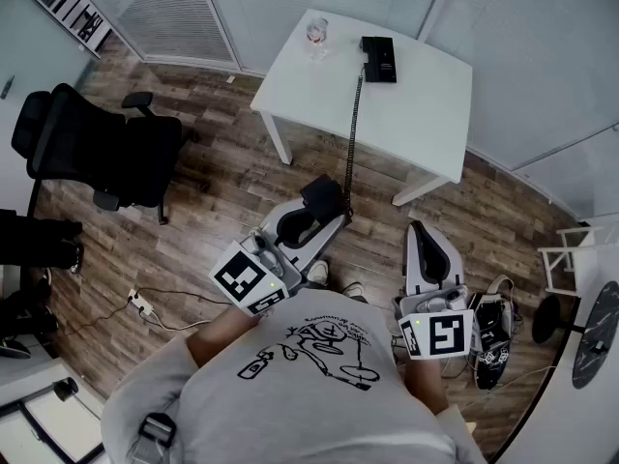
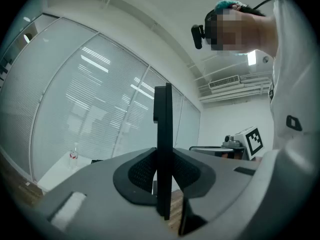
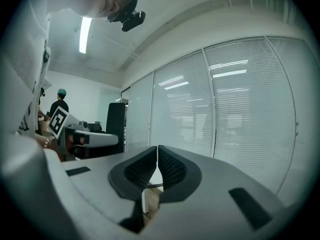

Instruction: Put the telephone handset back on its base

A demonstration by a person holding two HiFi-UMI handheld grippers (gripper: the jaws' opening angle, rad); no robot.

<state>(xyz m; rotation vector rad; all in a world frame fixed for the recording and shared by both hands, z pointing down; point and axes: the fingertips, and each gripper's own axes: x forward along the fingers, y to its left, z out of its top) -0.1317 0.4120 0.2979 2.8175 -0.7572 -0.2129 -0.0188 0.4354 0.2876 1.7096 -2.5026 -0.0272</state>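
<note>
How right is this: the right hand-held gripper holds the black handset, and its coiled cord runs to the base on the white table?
Wrong gripper: the left hand-held gripper holds the black handset, as the left gripper view shows. Its coiled cord does run to the base on the white table.

We are looking at an office — glass partition walls [image 1: 193,13] hung with blinds [image 3: 240,99] are enclosing the room. A black swivel chair [image 1: 106,148] is standing on wood-plank flooring [image 1: 222,191], a white desk [image 1: 416,95] is carrying a desk telephone base [image 1: 379,59] — and a strip light [image 3: 84,34] is glowing overhead.
</note>
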